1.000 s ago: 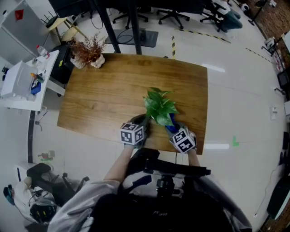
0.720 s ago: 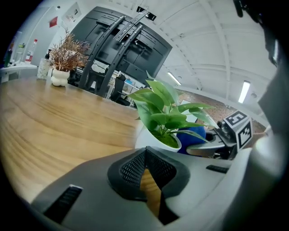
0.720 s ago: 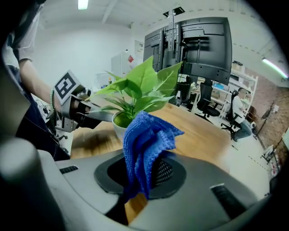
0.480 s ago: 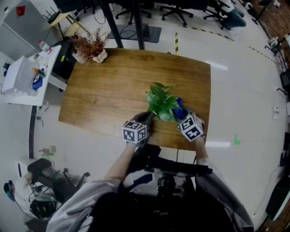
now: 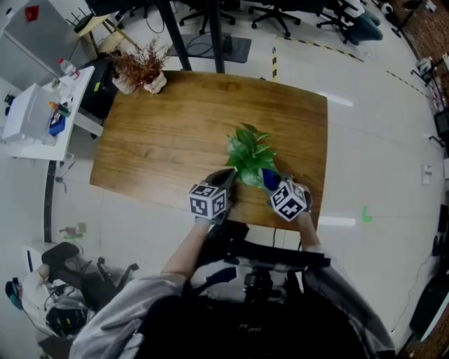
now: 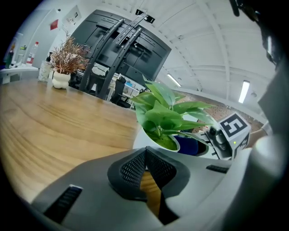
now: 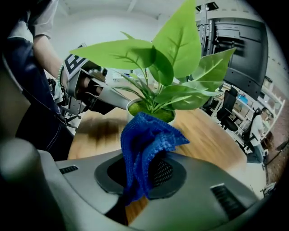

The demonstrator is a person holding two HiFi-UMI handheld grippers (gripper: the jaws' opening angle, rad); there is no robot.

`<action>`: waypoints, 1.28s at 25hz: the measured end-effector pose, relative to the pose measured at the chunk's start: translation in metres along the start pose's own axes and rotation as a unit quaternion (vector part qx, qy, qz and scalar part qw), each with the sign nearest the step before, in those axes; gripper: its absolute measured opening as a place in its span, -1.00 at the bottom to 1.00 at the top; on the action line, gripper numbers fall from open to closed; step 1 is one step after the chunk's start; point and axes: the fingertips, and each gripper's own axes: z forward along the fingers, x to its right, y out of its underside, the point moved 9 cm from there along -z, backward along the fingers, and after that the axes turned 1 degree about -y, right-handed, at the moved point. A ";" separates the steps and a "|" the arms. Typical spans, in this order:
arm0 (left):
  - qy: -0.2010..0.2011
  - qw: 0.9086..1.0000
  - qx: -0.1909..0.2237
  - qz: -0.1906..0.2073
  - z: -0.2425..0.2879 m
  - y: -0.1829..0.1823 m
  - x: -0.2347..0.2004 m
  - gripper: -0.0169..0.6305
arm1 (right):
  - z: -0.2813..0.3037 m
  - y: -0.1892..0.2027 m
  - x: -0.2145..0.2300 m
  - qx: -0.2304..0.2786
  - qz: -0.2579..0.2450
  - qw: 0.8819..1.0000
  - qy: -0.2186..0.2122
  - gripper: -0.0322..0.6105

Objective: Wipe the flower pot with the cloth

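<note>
A leafy green plant stands in a white flower pot near the front edge of the wooden table; in the head view its leaves hide the pot. My right gripper is shut on a blue cloth, which it holds against the pot's near right side. In the left gripper view the cloth shows beside the pot's rim. My left gripper is shut with nothing in it, its tips right at the pot's left side.
A dried reddish plant in a small white pot stands at the table's far left corner. A white side table with bottles is off to the left. Office chairs stand beyond. The table's front edge is just under both grippers.
The right gripper swept the blue cloth out around the pot's right side, then back in toward its near side. The left gripper stayed by the pot's left.
</note>
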 end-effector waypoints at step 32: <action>-0.038 0.999 0.007 -0.021 -0.003 -0.003 -0.018 -0.94 | -0.002 -0.018 0.014 0.042 0.028 0.999 0.005 -0.65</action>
